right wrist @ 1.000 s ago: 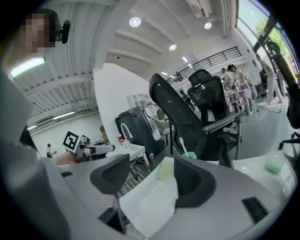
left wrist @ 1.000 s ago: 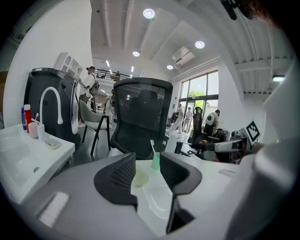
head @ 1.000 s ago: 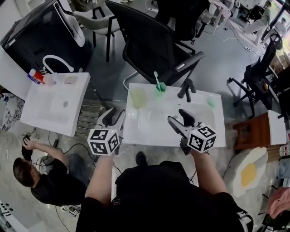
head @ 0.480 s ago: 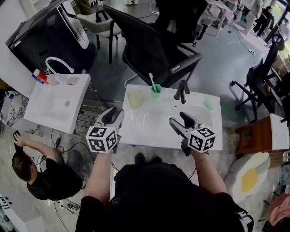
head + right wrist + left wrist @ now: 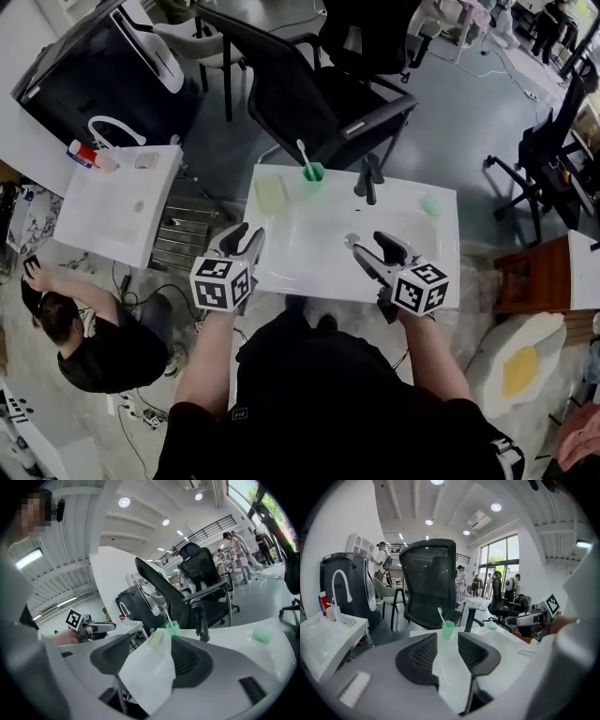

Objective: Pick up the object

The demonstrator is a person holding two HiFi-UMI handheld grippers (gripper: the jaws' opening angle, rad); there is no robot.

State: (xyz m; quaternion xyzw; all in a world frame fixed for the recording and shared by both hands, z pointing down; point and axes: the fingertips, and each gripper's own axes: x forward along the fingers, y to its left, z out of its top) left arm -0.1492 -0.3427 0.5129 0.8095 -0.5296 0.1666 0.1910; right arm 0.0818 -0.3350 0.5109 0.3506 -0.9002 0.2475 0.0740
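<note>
At the far rim of the sink (image 5: pixel 281 277), just left of its faucet (image 5: pixel 367 178), stands the green cup (image 5: pixel 313 172) holding a toothbrush (image 5: pixel 303 153). The left gripper (image 5: pixel 246 234) and right gripper (image 5: pixel 367 242) hover over the sink's near edge, fingers apart, empty. The left gripper, which sights the cup, should probably advance level and straddle it before closing.

Sink (image 5: pixel 309 272): white. Tap (image 5: pixel 367 176): black. Cup (image 5: pixel 313 172): green, holding a white toothbrush (image 5: pixel 302 152). Block (image 5: pixel 270 193) on the sink's left corner: pale yellow-green. Small piece (image 5: pixel 430 204) on the right corner: pale green. Left gripper (image 5: pixel 246 236) and right gripper (image 5: pixel 367 242): white cubes printed with black square markers. Fingers (image 5: pixel 417 657): dark grey with a fine grid texture. Office chair (image 5: pixel 309 89): black. Rug (image 5: pixel 518 361): white with a yellow centre.
</note>
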